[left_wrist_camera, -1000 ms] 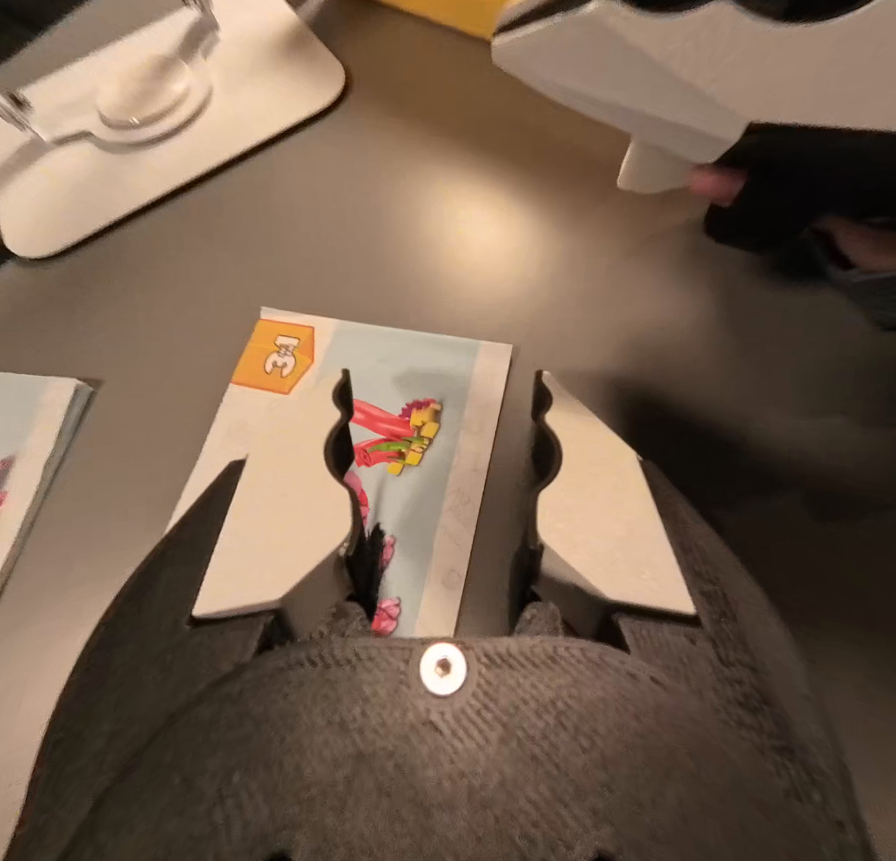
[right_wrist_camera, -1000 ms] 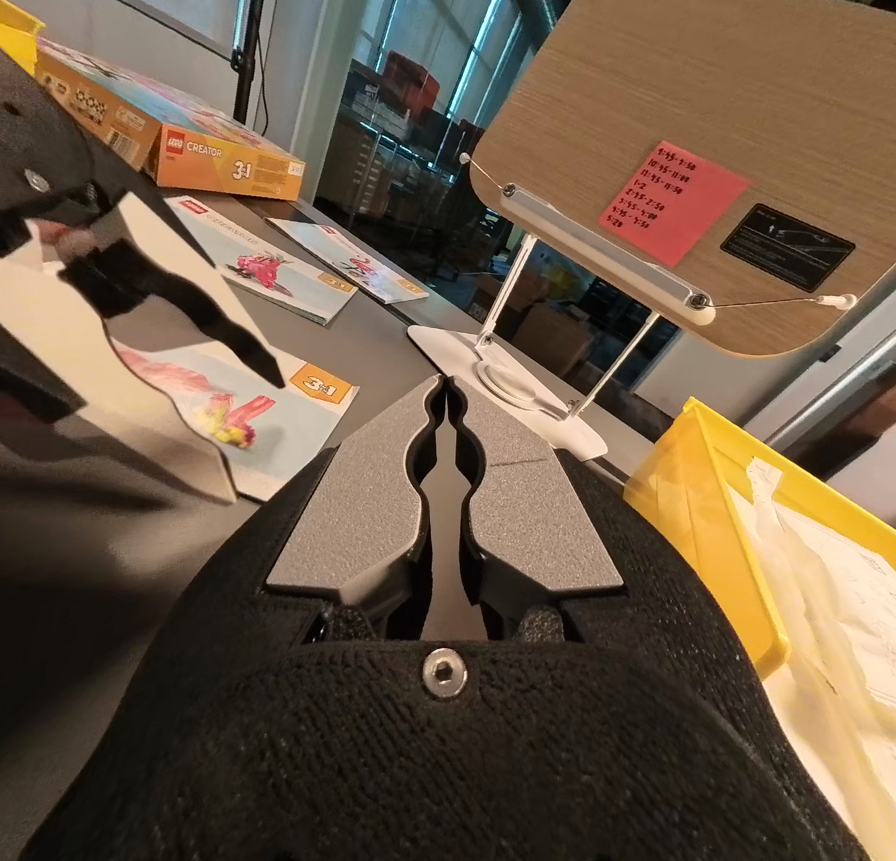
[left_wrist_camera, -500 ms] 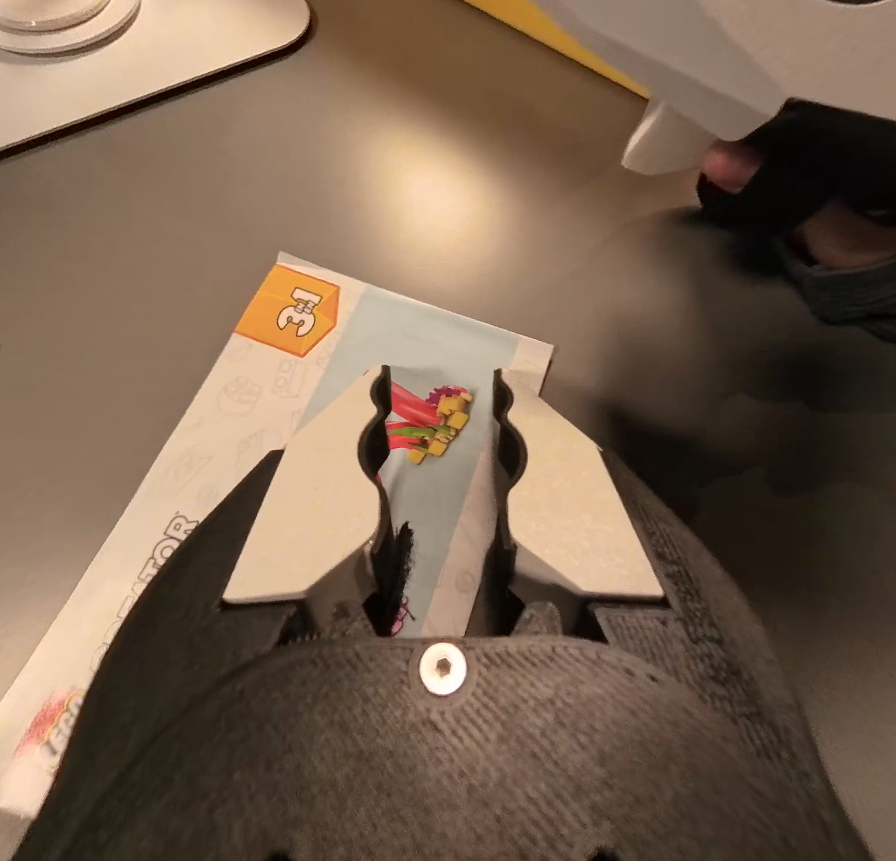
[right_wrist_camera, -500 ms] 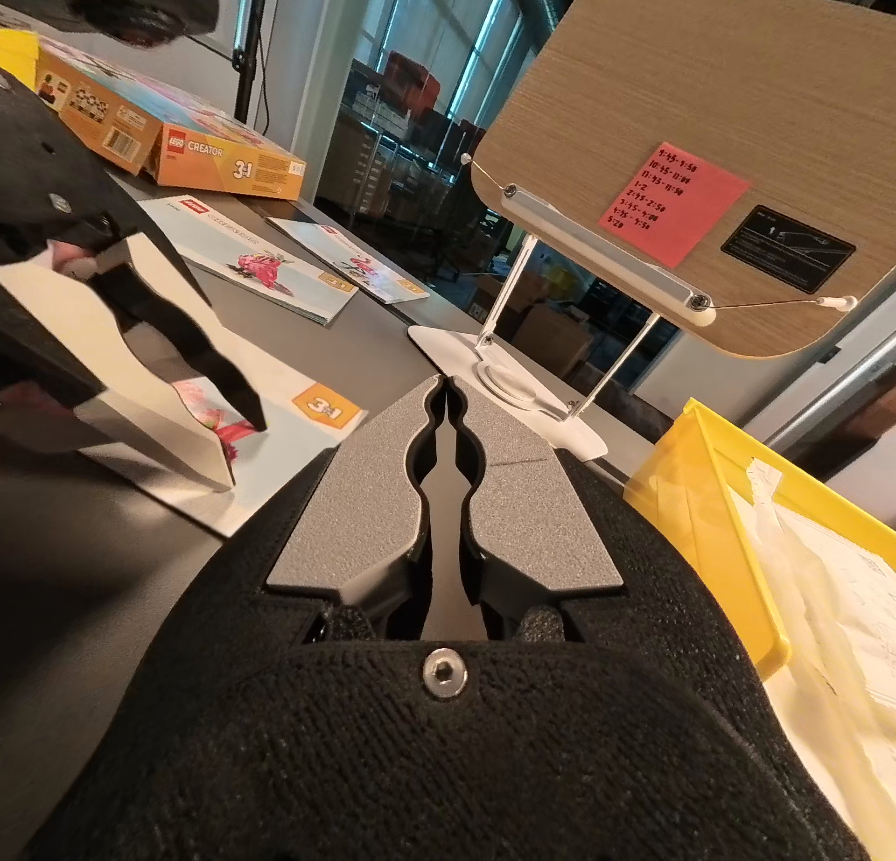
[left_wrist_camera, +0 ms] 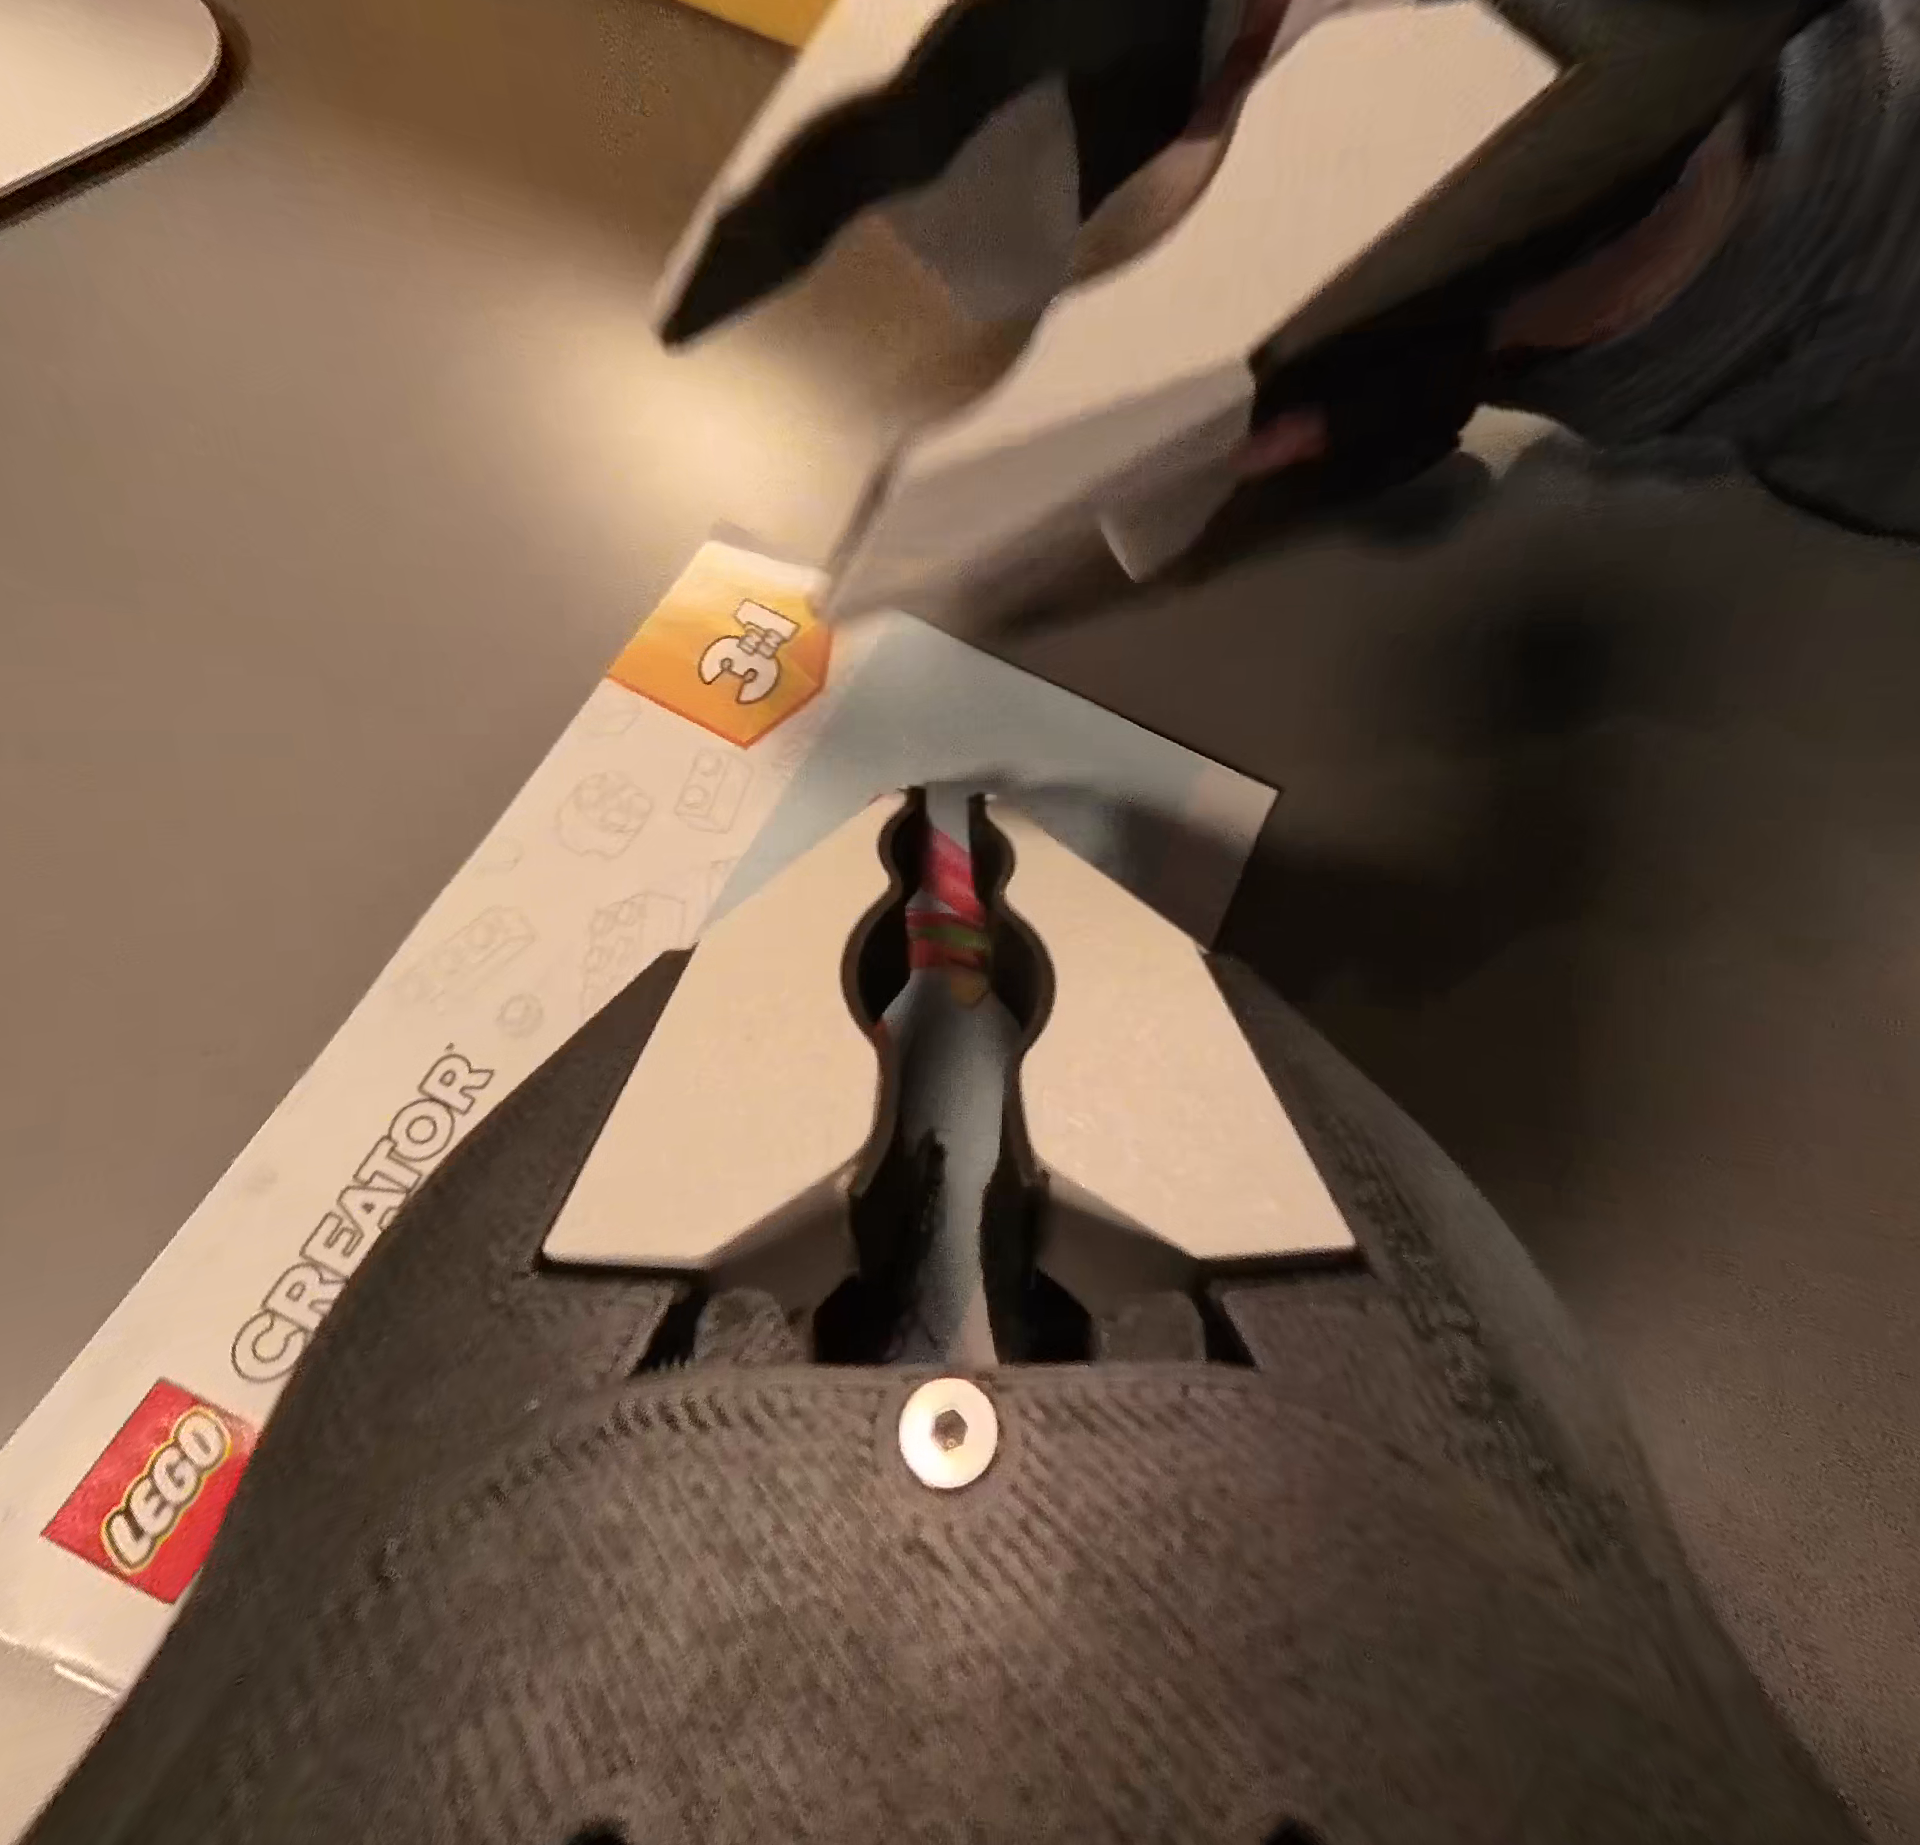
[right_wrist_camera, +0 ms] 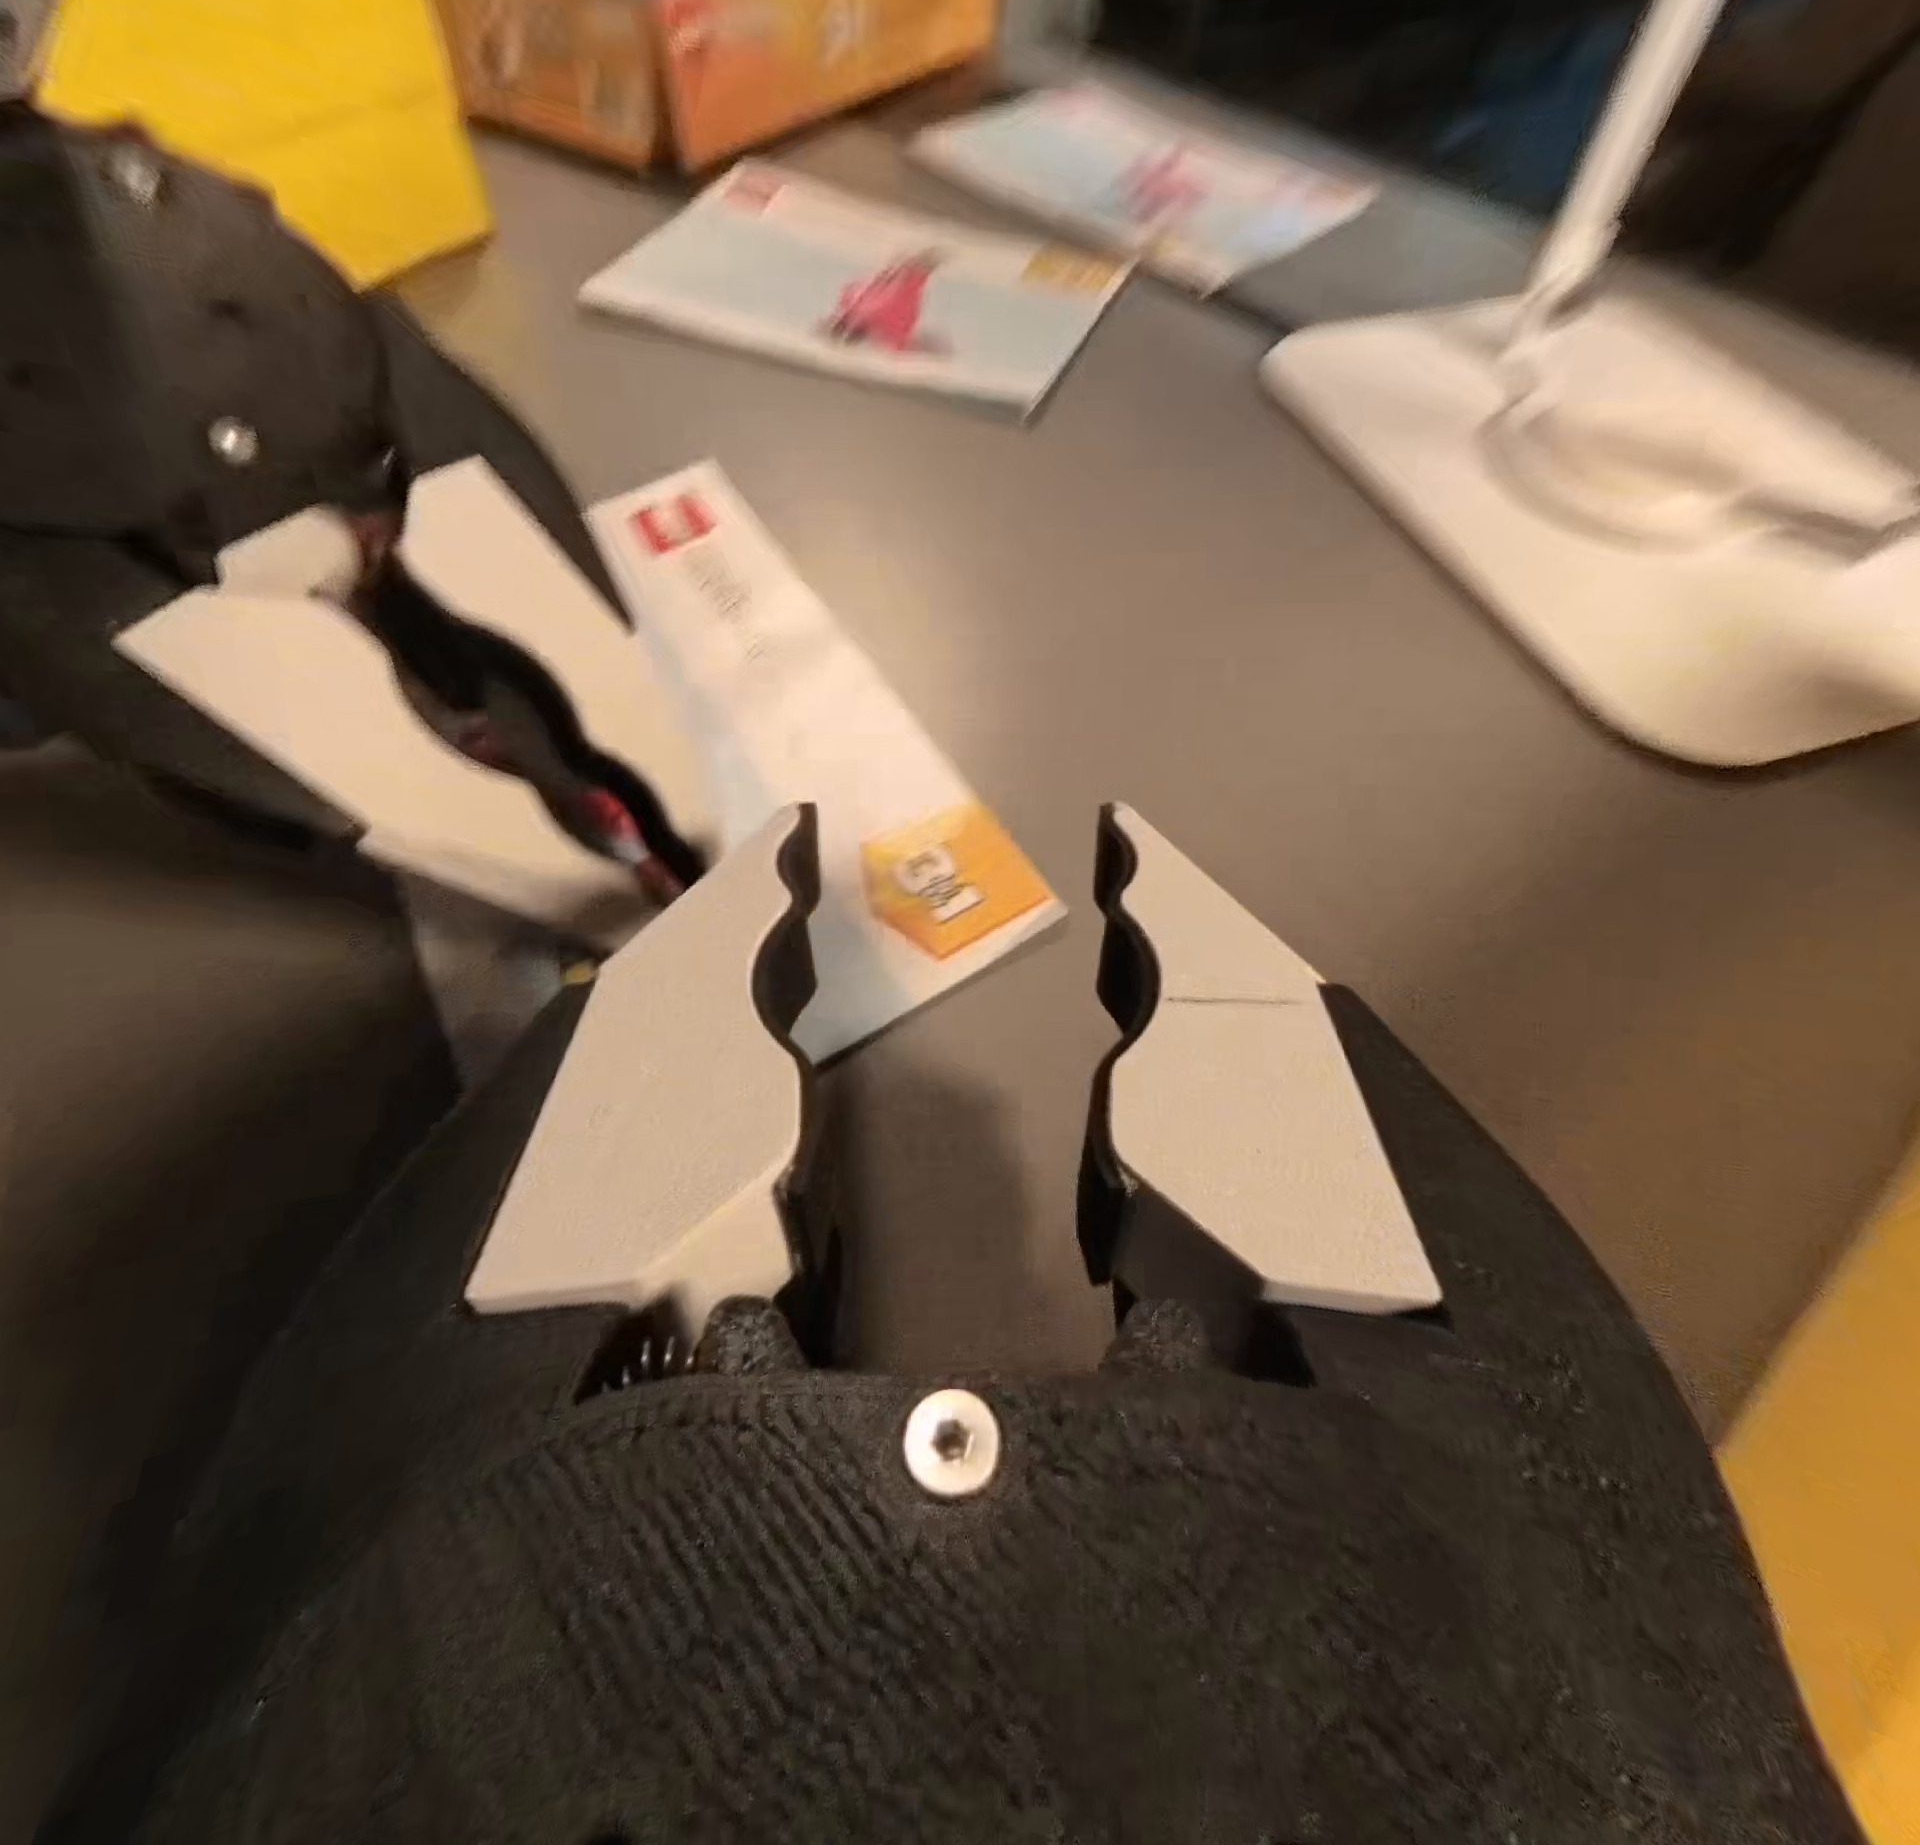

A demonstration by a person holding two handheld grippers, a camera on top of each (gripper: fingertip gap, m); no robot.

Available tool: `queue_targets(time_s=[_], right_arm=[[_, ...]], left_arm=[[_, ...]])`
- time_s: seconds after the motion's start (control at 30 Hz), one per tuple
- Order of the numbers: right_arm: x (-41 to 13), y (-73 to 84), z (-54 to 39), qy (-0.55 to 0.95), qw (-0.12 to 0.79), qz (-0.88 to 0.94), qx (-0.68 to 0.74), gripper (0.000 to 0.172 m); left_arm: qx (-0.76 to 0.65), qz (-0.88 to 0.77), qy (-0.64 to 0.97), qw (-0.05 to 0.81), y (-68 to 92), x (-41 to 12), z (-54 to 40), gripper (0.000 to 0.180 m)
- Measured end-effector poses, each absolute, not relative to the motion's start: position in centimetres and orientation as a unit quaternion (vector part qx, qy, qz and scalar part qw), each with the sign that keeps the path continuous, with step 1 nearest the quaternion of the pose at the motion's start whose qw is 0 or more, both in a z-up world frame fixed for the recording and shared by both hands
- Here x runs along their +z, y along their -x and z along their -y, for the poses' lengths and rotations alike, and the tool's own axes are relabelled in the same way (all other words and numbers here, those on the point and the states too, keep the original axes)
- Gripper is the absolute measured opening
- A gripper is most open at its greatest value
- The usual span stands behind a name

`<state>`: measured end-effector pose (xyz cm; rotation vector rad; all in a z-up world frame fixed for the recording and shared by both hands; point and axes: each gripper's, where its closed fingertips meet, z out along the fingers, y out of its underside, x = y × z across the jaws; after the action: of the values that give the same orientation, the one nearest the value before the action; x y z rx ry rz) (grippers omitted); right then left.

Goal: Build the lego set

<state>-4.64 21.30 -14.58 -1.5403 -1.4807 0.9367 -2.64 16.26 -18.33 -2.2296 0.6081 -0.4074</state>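
Since half a second ago, the left gripper (left_wrist_camera: 945, 808) has gone from half open to nearly closed, and its pads now pinch the raised cover sheet of the booklet (left_wrist_camera: 582, 860) that lies on the grey table (left_wrist_camera: 364, 445). Meanwhile the right gripper (right_wrist_camera: 956, 829) has gone from closed to wide open and has swung down toward the booklet's corner with the orange badge (right_wrist_camera: 956, 876); nothing is held between its fingers, and that corner lies just beyond and between the tips. Its lower finger seems to be touching that corner, though blur leaves this unsure. Two more booklets (right_wrist_camera: 862, 299), a cardboard box (right_wrist_camera: 727, 39), a yellow bin (right_wrist_camera: 260, 81) and a white stand base (right_wrist_camera: 1621, 528) sit farther off.
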Motion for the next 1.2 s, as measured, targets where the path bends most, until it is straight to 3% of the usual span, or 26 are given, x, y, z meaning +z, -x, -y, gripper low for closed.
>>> queue_targets(time_s=[0.13,0.43,0.57,0.7,0.8,1.2], right_arm=[[-15.5,4.1,-19.5,0.597,0.31,0.612,0.417,0.061],[-15.7,2.6,-22.7,0.692,0.269,0.487,0.46,0.05],[-16.9,2.3,-22.8,0.71,0.261,0.498,0.423,0.031],[-16.4,2.6,-23.1,0.735,0.217,0.418,0.488,0.012],[-16.7,2.6,-23.5,0.75,0.22,0.397,0.482,0.002],[-17.2,2.9,-23.4,0.763,0.244,0.405,0.441,0.001]], left_arm=[[-0.152,-0.246,0.874,0.391,2.1,-18.4,-16.4,0.0],[-0.157,-0.24,0.874,0.392,1.9,-18.3,-16.4,0.0],[-0.156,-0.241,0.874,0.392,1.9,-18.3,-16.4,0.0],[-0.156,-0.241,0.874,0.392,1.9,-18.3,-16.4,0.0],[-0.156,-0.24,0.874,0.392,1.9,-18.3,-16.4,0.0],[-0.159,-0.239,0.875,0.391,1.9,-18.3,-16.4,0.0]])
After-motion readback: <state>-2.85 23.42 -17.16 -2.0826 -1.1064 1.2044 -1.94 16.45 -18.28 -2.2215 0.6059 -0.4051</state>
